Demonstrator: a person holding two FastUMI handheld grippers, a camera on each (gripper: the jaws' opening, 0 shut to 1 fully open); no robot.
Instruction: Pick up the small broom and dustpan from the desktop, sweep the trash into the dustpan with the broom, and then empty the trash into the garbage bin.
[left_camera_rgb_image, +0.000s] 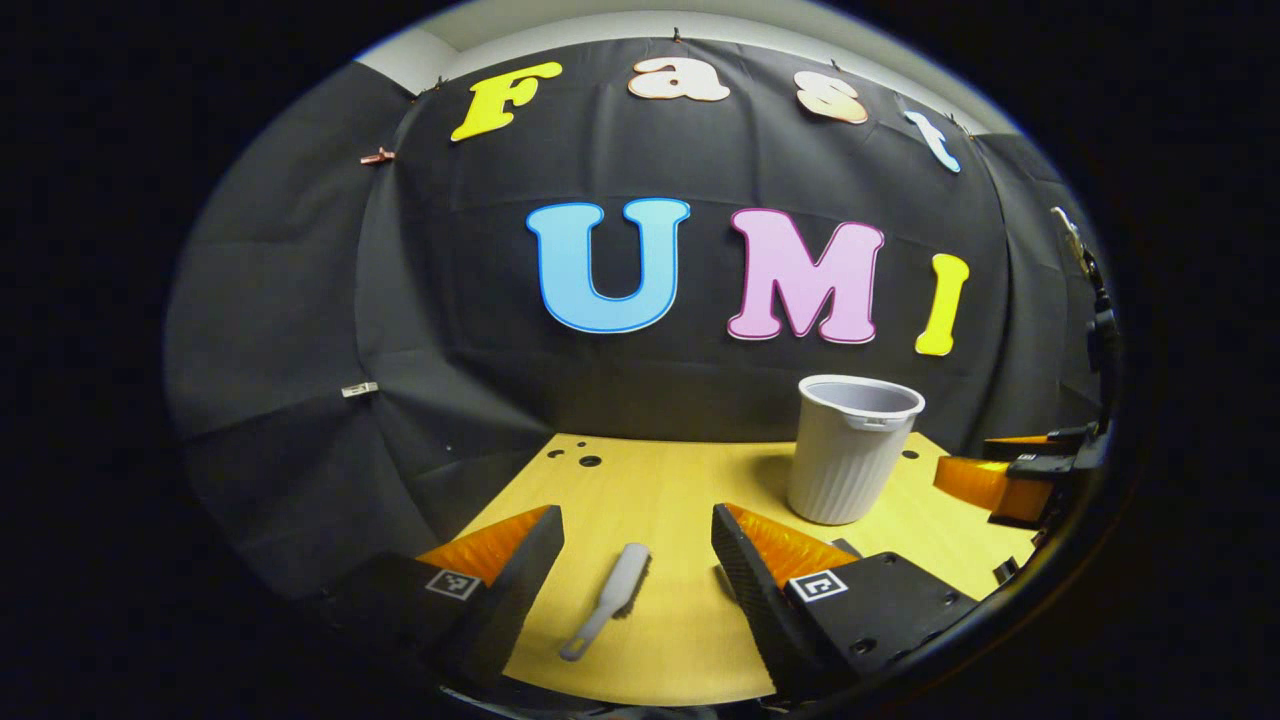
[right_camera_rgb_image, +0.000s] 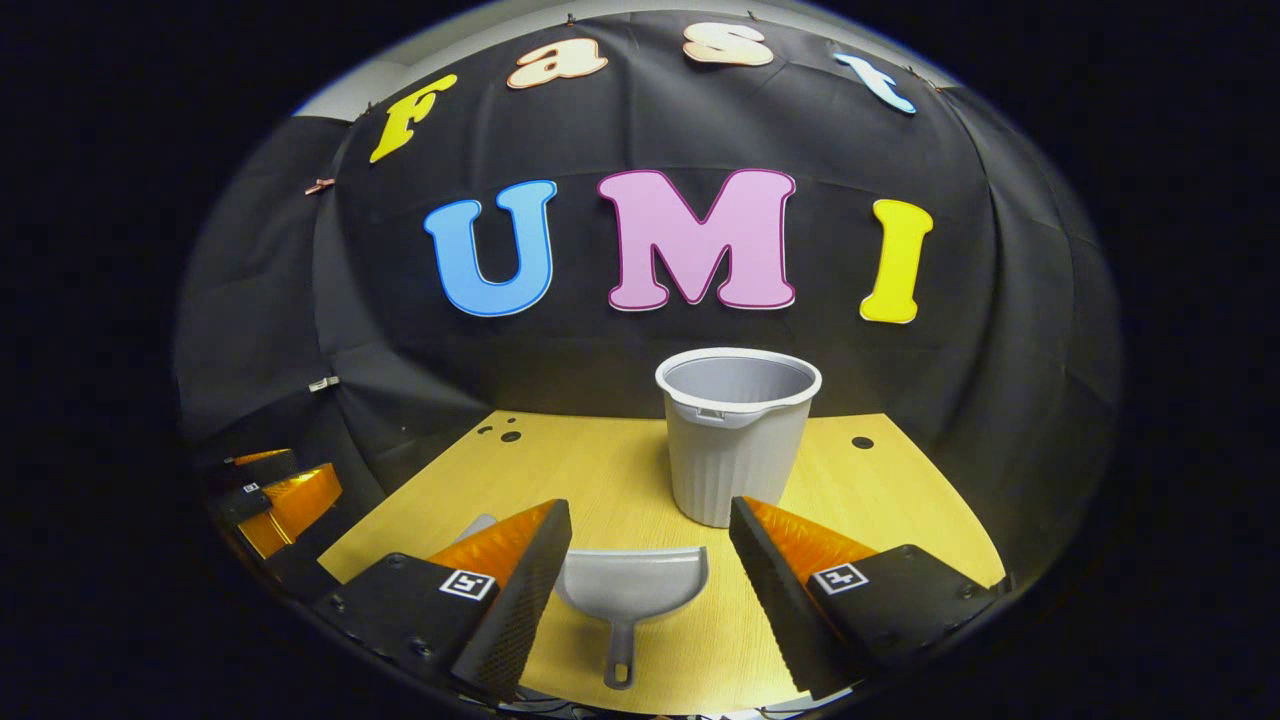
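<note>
Left gripper (left_camera_rgb_image: 637, 560) wide apart over broom (left_camera_rgb_image: 610, 598) (untouched); right gripper (right_camera_rgb_image: 650, 555) likewise over dustpan (right_camera_rgb_image: 630, 592).

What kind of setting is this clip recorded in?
Likely a staged recording booth, not a real home: black cloth wall behind a small wooden desktop, holding just a bin, dustpan and small broom.
</note>
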